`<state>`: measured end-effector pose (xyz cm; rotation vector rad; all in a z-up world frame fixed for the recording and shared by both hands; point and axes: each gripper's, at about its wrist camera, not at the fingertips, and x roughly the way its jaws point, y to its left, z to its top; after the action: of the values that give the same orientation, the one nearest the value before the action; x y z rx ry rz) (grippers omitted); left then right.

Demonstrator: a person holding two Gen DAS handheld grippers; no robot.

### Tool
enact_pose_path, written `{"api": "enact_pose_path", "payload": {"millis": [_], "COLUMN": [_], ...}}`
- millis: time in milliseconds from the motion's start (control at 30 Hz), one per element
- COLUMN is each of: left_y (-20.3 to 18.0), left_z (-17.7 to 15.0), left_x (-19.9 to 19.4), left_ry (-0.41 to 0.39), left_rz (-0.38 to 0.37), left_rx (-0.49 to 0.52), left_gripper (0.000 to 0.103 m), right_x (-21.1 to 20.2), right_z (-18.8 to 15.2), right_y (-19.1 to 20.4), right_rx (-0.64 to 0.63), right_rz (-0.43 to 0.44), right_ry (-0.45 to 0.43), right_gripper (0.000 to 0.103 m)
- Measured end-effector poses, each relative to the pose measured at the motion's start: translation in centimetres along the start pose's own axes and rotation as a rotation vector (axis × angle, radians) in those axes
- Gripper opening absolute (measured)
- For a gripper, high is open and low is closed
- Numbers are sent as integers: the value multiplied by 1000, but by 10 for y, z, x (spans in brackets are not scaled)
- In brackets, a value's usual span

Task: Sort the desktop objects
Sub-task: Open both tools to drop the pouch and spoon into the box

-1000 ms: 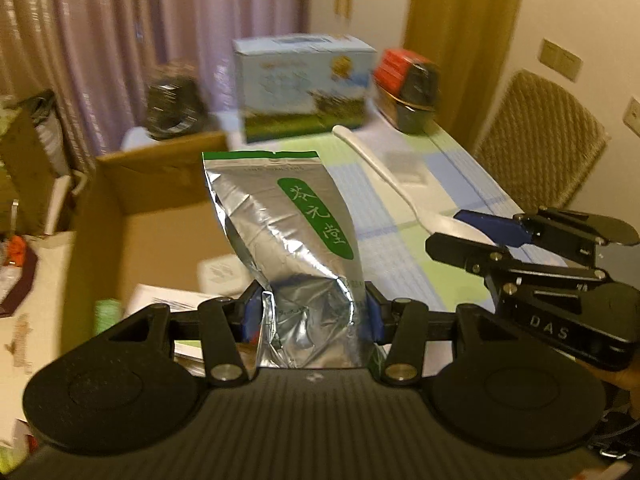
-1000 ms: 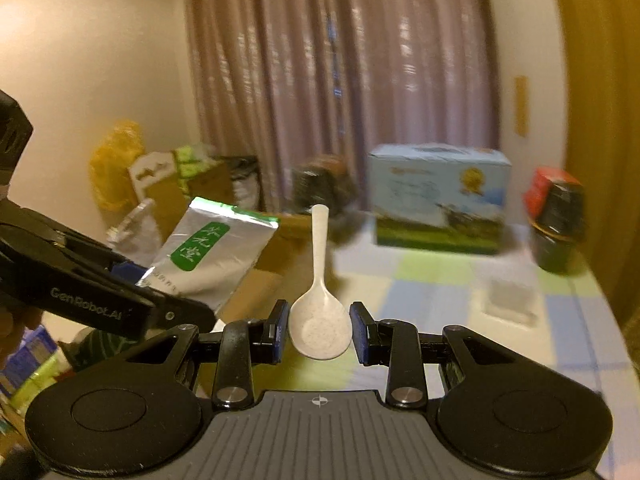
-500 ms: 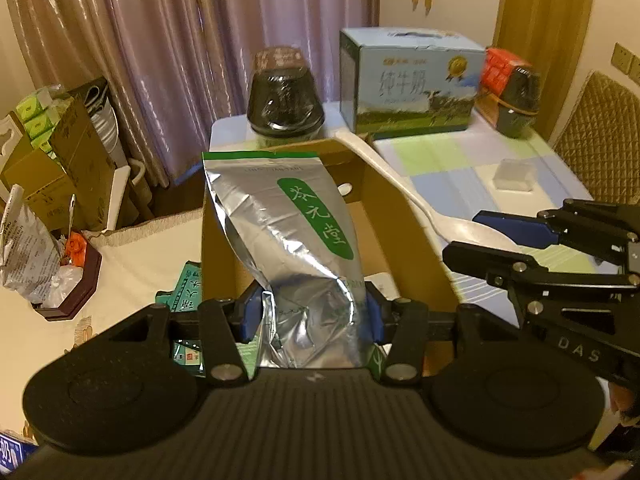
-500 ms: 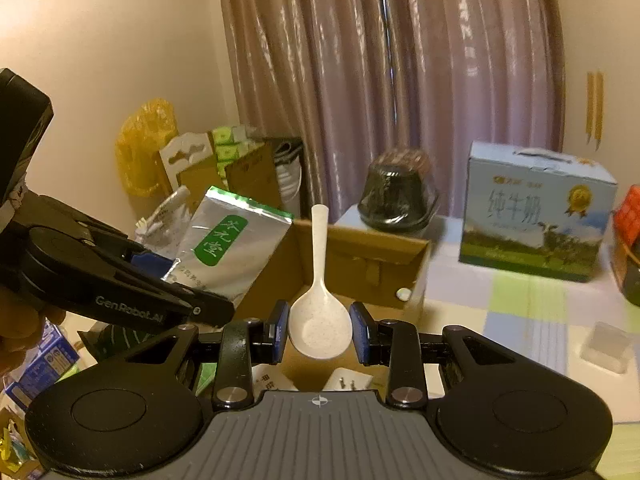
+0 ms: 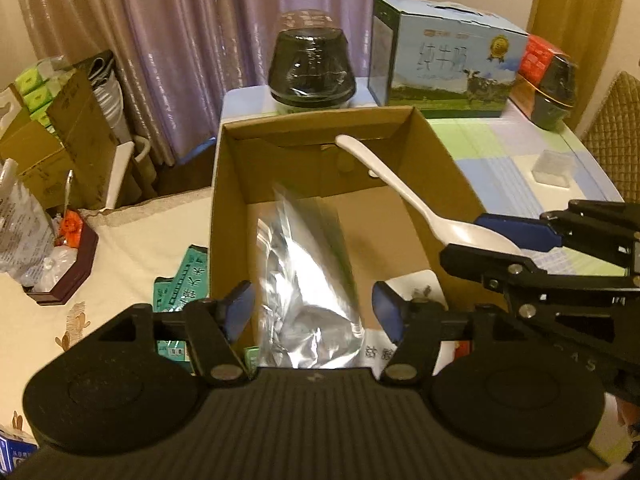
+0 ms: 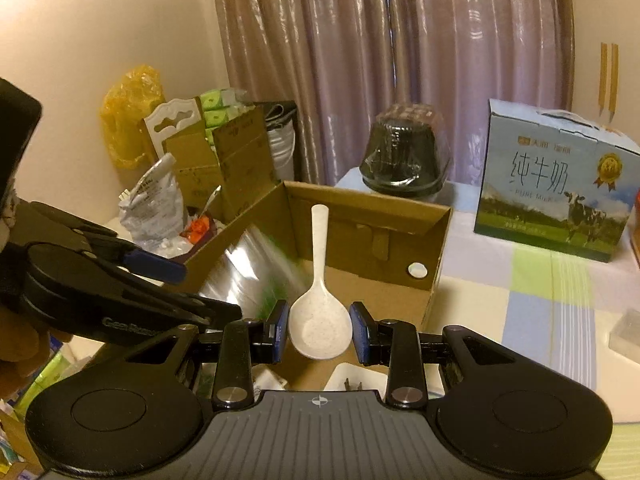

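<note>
Foil pouch point(image 5: 308, 292) loose between parted jaws

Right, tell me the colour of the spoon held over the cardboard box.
White plastic spoon with faint speckles; clearest in the right wrist view.

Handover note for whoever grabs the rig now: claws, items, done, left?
Left claw: jaws just opened, pads clear of the silver foil pouch, which is blurred and dropping into the cardboard box.
Right claw: shut on the bowl of the white spoon, handle pointing away, held over the box.
Done: pouch released over the box.
Left: drop the spoon in; the small clear plastic case is on the checked tablecloth.
</note>
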<state>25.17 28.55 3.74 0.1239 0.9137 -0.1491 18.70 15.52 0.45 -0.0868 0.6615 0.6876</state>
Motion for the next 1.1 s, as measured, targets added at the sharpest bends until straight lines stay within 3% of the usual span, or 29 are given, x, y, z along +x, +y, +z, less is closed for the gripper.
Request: {"api": "enact_pose_path", "payload": {"millis": [400, 533, 700, 1100], "left_y": [8, 11, 11, -43], "left_z": [-5, -6, -14, -30], "left_x": [-20, -30, -39, -83], "left_ry": [-20, -39, -43, -103], "left_rz": [0, 5, 0, -48], "left_rx": [-14, -28, -42, -21], "left_gripper": [61, 62, 62, 68], "right_x": [6, 1, -16, -112], "right_z": [4, 7, -1, -47], "right_y": [0, -8, -27, -70], "right_rx": [64, 86, 126, 210], "right_rz": [43, 24, -4, -69], "right_ry": [14, -17, -37, -78], "right_gripper": [30, 48, 52, 81]}}
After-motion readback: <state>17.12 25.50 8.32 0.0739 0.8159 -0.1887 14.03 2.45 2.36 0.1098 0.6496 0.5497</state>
